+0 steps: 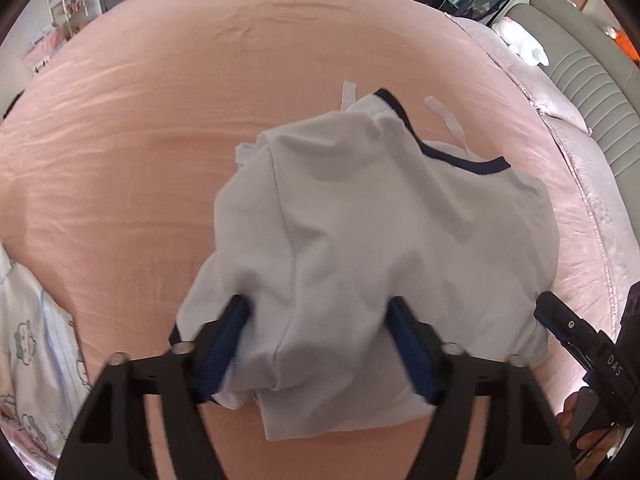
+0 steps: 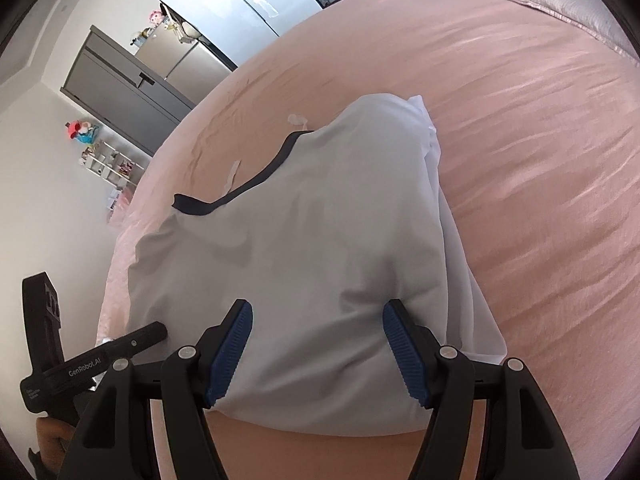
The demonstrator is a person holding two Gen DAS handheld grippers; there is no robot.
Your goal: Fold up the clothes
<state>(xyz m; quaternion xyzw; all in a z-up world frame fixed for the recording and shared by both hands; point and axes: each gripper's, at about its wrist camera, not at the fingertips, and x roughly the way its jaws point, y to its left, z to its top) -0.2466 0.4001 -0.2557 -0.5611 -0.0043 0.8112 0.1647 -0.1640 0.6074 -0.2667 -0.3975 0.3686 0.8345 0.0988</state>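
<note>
A white garment with a dark blue trim (image 1: 360, 220) lies bunched on the pink bed sheet (image 1: 160, 120). In the left wrist view my left gripper (image 1: 318, 312) has a thick fold of its near end gathered between the blue pads, and the cloth drapes over both. One finger of the right gripper (image 1: 560, 320) touches the garment's right edge. In the right wrist view my right gripper (image 2: 318, 308) stands wide over the same garment (image 2: 320, 220), fingertips pressed down into the cloth with its near edge between them. The left gripper's finger (image 2: 140, 336) shows at the lower left.
A patterned white cloth (image 1: 32, 340) lies at the left edge of the bed. A quilted pink cover (image 1: 580, 200) and a grey padded headboard (image 1: 580, 72) run along the right. A grey cabinet (image 2: 128, 96) and shelves stand beyond the bed.
</note>
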